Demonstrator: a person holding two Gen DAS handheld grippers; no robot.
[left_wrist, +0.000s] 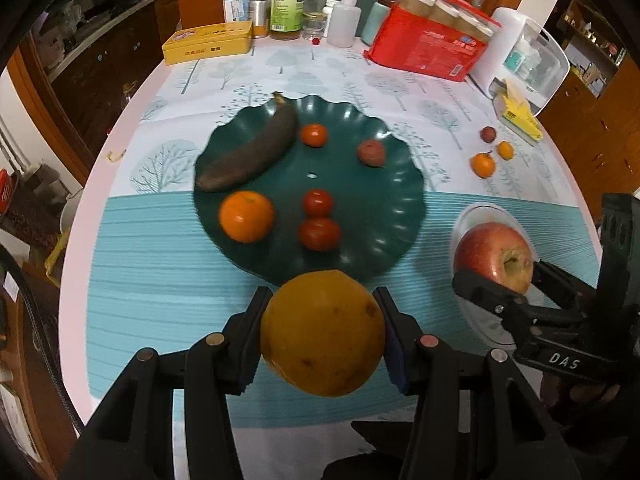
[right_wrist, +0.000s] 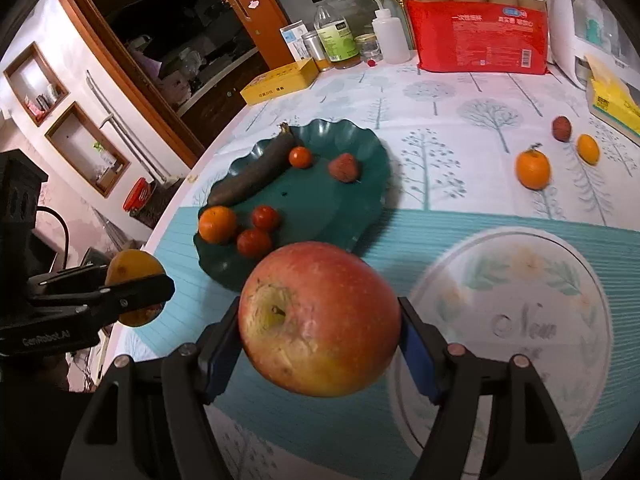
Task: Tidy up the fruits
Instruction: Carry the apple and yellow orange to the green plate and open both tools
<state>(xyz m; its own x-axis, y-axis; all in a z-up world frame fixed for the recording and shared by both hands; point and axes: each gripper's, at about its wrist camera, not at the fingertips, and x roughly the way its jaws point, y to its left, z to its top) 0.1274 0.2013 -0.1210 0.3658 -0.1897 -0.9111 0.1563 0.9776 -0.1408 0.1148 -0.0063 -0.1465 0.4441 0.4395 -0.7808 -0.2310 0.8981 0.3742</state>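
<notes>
Left gripper [left_wrist: 323, 334]: fingers spread wide around a large yellow-orange citrus [left_wrist: 323, 332], pads pressed on both its sides; it fills the lower centre of the left wrist view, raised off the cloth just in front of the green plate's near rim.
Right gripper [right_wrist: 320, 334]: spread about as wide, pinching a red apple [right_wrist: 320, 318] with its stem hollow turned toward the camera, lower centre of the right wrist view; in the left wrist view it sits at the right edge, over the pale plate.
Green plate [left_wrist: 396, 208]: scalloped, dark green, frame centre; holds one blackened banana [left_wrist: 250, 152], one orange [left_wrist: 247, 217], three small red tomatoes [left_wrist: 318, 203] and one dull reddish fruit [left_wrist: 371, 153].
Pale plate [right_wrist: 568, 320]: floral print, lower right of the right wrist view, beside the apple.
Loose fruit: upper right on the cloth, two small oranges [right_wrist: 533, 169] and one dark red fruit [right_wrist: 562, 128], close together, well apart from the green plate.
Surface: round table under a cloth [left_wrist: 160, 288], tree print at the far half, teal stripes at the near half.
Far edge, left to right: yellow tin [left_wrist: 208, 42], bottles and jars, red package [left_wrist: 430, 46], white appliance [left_wrist: 524, 56].
Room: wooden cabinets behind; wall niches at the left of the right wrist view.
</notes>
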